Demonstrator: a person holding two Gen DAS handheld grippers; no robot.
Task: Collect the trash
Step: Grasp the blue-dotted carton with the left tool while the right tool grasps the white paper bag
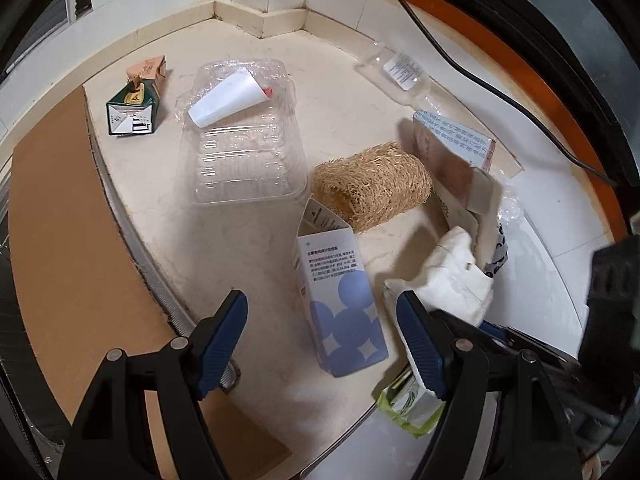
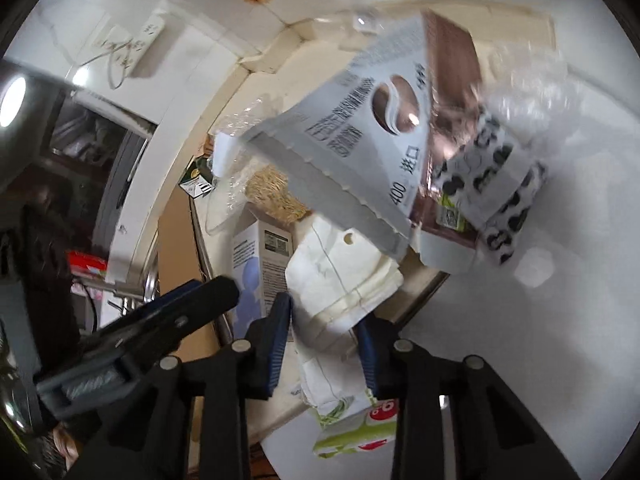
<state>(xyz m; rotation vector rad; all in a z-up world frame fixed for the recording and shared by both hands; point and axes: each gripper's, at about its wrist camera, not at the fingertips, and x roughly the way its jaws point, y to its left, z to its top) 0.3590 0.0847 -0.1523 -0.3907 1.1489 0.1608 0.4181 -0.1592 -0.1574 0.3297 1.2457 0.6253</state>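
Note:
Trash lies on a cream floor corner. My left gripper (image 1: 320,300) stands open above a blue-and-white carton (image 1: 340,292) without touching it. My right gripper (image 2: 324,316) is shut on a white folded paper packet (image 2: 340,280), which also shows in the left wrist view (image 1: 448,276). Beyond it lie a grey-and-brown coffee pouch (image 2: 360,140), a black-and-white patterned roll (image 2: 492,184) and a tan loofah (image 1: 372,184). A clear plastic tray (image 1: 244,168) holds a white paper cone (image 1: 228,100). A green packet (image 2: 352,428) lies under the right gripper.
A green carton (image 1: 132,108) lies at the far left beside a brown cardboard sheet (image 1: 60,240). A clear wrapper with a label (image 1: 400,70) rests by the tiled wall. A black cable (image 1: 460,64) runs along the orange edge. A power strip (image 2: 148,36) sits at the back.

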